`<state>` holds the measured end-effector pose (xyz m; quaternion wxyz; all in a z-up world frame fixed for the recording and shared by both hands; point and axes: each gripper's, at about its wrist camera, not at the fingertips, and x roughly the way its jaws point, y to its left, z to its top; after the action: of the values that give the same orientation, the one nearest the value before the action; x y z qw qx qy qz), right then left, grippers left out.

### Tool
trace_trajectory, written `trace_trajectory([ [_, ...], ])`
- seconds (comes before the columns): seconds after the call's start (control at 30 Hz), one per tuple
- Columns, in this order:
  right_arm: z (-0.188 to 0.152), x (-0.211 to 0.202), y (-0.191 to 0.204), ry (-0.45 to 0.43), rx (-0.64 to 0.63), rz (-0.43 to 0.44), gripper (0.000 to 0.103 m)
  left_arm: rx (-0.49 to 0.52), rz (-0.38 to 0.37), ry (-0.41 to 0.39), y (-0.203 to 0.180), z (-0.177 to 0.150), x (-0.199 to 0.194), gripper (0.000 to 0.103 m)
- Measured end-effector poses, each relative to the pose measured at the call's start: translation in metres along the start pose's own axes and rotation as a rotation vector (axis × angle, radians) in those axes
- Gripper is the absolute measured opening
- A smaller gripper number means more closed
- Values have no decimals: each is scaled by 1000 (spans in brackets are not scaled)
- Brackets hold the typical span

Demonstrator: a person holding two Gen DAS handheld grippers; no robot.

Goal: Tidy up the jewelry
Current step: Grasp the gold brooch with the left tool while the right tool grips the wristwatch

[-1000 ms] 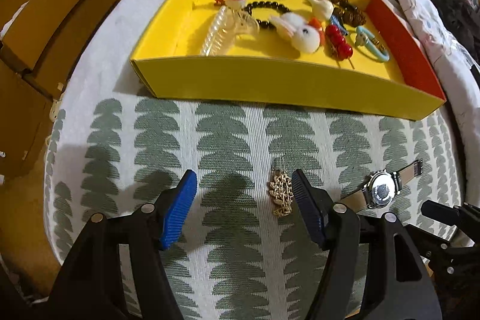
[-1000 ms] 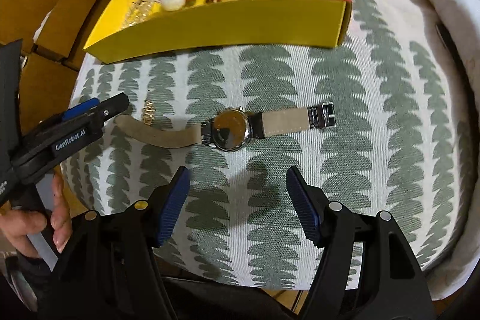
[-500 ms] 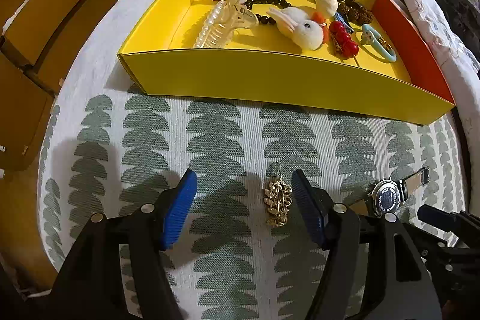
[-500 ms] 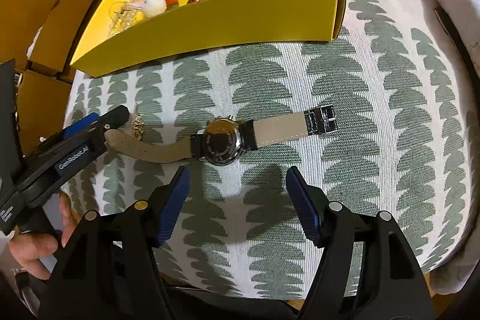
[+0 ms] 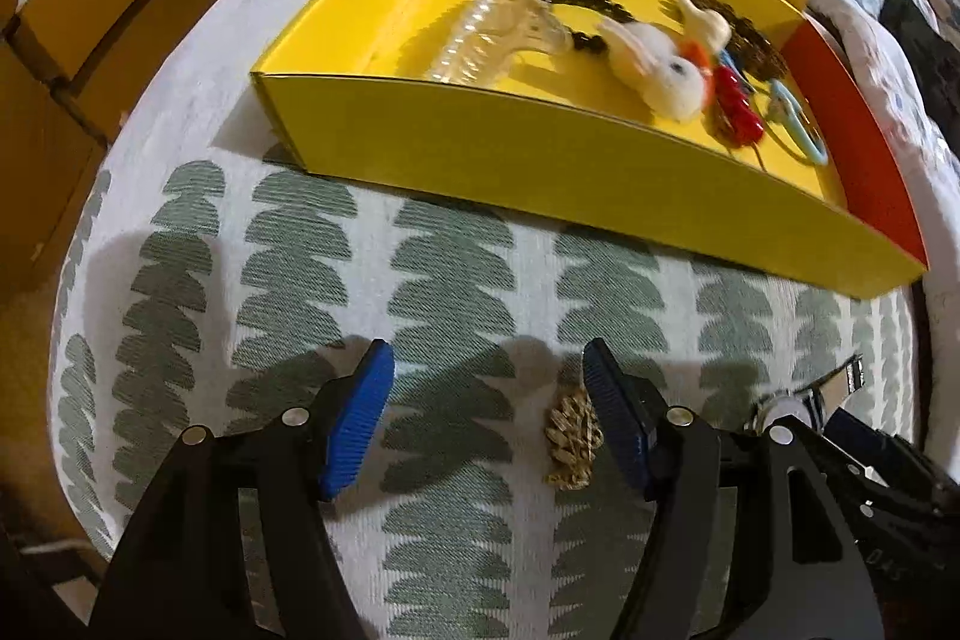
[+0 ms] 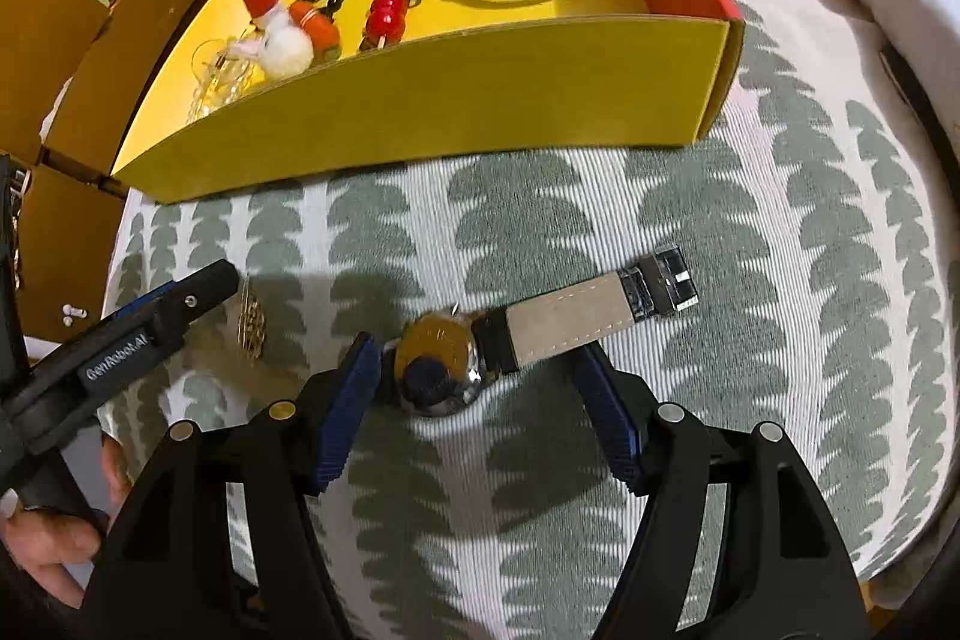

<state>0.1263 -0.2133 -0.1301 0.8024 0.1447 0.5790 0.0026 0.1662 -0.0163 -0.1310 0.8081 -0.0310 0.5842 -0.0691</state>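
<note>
Mostly done | right gripper (image 6: pixel 477 409) jaws wide, straddling watch (image 6: pixel 447 370) near cloth's front edge | left gripper (image 5: pixel 489 427) jaws wide, gold brooch (image 5: pixel 573 439) just inside right pad | both pieces lay outside yellow tray (image 6: pixel 420 112) at far edge, which held the rest.

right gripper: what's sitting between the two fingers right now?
The right wrist view shows the watch: its round case lies on the patterned cloth between the open fingers of the right gripper, close to the left pad. The strap runs out past the right finger.
</note>
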Motion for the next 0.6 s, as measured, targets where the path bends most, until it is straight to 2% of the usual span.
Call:
trace_trajectory([
  [0.07, 2, 1, 1, -27, -16, -9, 69, 4, -12, 20, -1, 1, 5, 65],
  [0.23, 5, 1, 0, -75, -36, -8, 69, 52, 6, 13, -15, -4, 9, 65],
  [0.37, 3, 4, 7, -91, -77, -31, 68, 67, -17, 25, -23, -7, 8, 65],
  [0.5, 0, 7, 12, -95, -102, -56, 66, 96, 1, 31, -32, -16, 10, 65],
  [0.6, 0, 5, 7, -100, -84, -41, 66, 113, 11, 28, -38, -24, 10, 65],
])
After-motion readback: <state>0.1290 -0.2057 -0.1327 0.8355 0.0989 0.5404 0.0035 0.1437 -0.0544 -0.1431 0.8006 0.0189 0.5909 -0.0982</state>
